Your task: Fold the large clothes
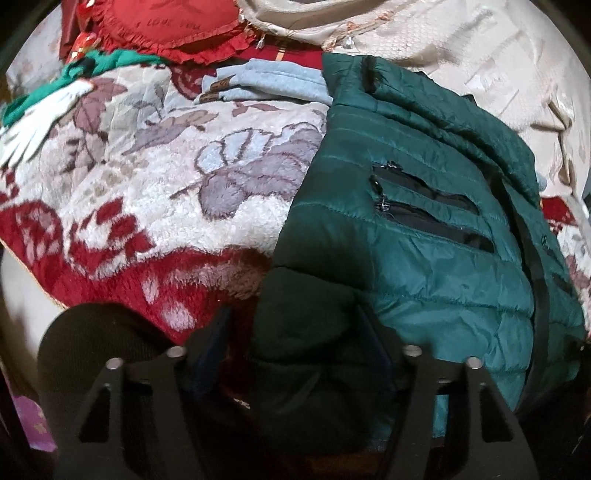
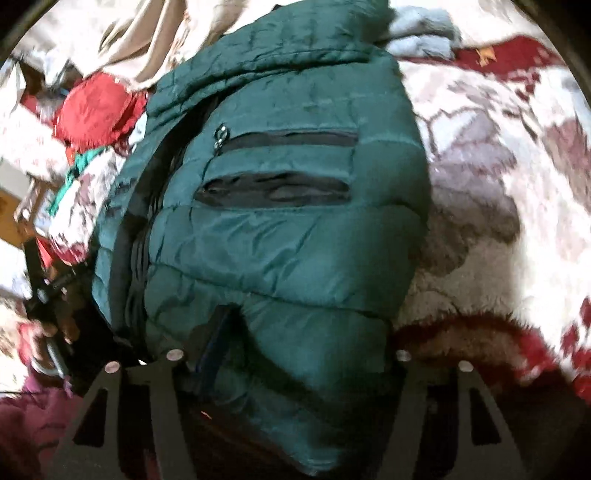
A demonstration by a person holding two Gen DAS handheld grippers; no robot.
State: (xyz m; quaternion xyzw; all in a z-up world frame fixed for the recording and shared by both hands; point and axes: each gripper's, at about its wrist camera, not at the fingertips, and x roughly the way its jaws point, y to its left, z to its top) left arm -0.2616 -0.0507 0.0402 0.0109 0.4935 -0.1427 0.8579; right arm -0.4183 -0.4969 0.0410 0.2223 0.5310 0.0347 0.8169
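Gripping the hem end of the green puffer jacket (image 1: 424, 206) looks like the step in hand: the jacket lies lengthwise on the floral blanket (image 1: 155, 177) of a bed, already narrowed into a long strip, with its two pocket zips (image 1: 428, 206) facing up. The left claw (image 1: 295, 332) has the jacket's dark near corner bunched between its fingers and appears to be pinching it. The right claw (image 2: 314, 332) straddles the puffy near edge of the jacket (image 2: 280, 206); one finger presses into the fabric, but whether the other bears on it I cannot tell.

To do this well, I judge both claws should take the full thickness of the layers, not just the slippery shell, then lift together and carry the hem toward the collar so the fold lands square.

Beyond the jacket's far end sit a folded light blue garment (image 1: 269, 83) and a red heart cushion (image 1: 173, 29), so the fold should stop short of them. Beside the jacket's long edge the blanket is open. The blanket's red border (image 1: 122, 288), near the hem, likely marks the bed's edge.
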